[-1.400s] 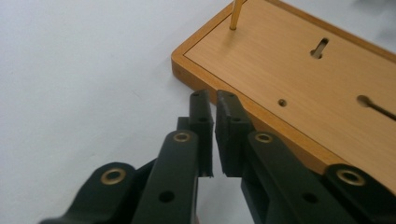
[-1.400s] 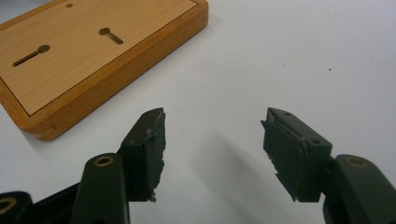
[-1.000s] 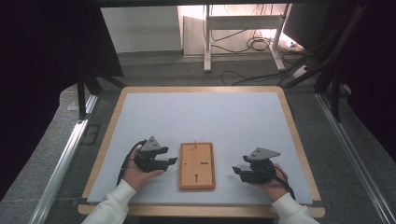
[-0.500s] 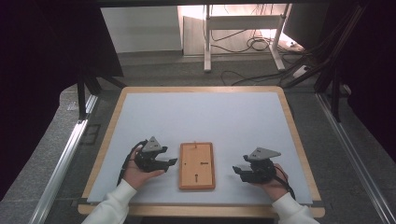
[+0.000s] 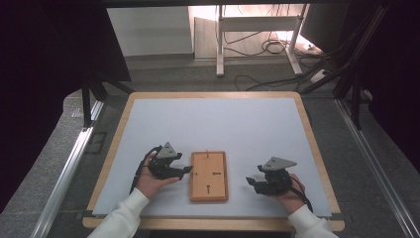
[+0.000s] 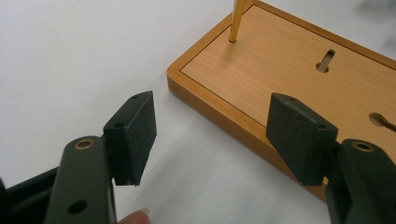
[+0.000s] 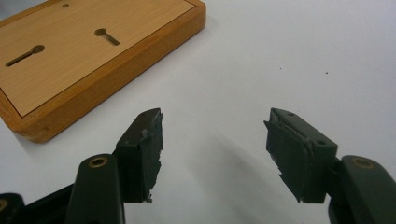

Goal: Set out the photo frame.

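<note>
High view | left claw just opening, empty | right claw released | wooden board between, unlabelled

A pale sheet covers the wood-rimmed surface, which stands on grey carpet floor. At twelve o'clock, warm light falls on a white metal stand with loose black cables around its legs. A white wall panel sits at eleven o'clock. Aluminium rails flank nine and three o'clock.
</note>
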`<action>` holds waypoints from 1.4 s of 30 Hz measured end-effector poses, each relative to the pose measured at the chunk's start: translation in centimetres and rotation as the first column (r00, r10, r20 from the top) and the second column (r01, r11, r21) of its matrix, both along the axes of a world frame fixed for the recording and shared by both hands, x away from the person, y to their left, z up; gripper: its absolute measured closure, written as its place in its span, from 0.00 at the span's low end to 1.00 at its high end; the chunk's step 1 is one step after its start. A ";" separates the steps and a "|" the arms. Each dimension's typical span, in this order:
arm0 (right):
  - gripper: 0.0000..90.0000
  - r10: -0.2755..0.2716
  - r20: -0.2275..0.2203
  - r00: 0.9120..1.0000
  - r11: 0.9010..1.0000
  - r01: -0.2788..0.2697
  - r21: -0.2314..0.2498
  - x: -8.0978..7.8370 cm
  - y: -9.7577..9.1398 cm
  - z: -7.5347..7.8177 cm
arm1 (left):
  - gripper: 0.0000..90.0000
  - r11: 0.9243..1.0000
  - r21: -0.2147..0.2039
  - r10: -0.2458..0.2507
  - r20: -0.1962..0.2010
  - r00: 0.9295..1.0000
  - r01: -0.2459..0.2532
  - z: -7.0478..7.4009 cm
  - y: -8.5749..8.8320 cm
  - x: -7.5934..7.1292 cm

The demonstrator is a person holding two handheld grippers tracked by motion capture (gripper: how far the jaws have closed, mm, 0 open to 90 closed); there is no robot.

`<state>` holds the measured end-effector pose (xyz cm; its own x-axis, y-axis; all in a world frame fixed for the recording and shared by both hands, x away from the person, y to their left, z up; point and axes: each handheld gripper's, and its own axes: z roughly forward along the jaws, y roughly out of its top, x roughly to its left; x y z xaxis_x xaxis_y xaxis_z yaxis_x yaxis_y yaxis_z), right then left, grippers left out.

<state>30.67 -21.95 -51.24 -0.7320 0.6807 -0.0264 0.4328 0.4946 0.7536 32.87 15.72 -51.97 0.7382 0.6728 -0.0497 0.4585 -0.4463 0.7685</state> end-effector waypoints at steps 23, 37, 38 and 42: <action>0.40 0.003 0.004 1.000 1.000 -0.003 -0.004 -0.2 0.1 0.0 | 0.38 0.997 -0.033 -0.067 0.002 0.998 0.067 0.5 -4.1 3.7; 0.40 0.003 0.005 1.000 1.000 -0.003 -0.005 -0.2 0.1 0.0 | 0.55 0.995 -0.018 -0.097 0.004 0.995 0.097 -0.2 -6.1 4.9; 0.40 0.003 0.006 1.000 1.000 -0.003 -0.005 -0.2 0.1 0.0 | 0.58 0.995 -0.014 -0.098 0.004 0.995 0.098 -0.2 -6.2 4.9; 0.40 0.003 0.006 1.000 1.000 -0.003 -0.005 -0.1 0.1 -0.1 | 0.68 0.995 -0.002 -0.096 0.010 0.995 0.096 -0.3 -6.2 4.9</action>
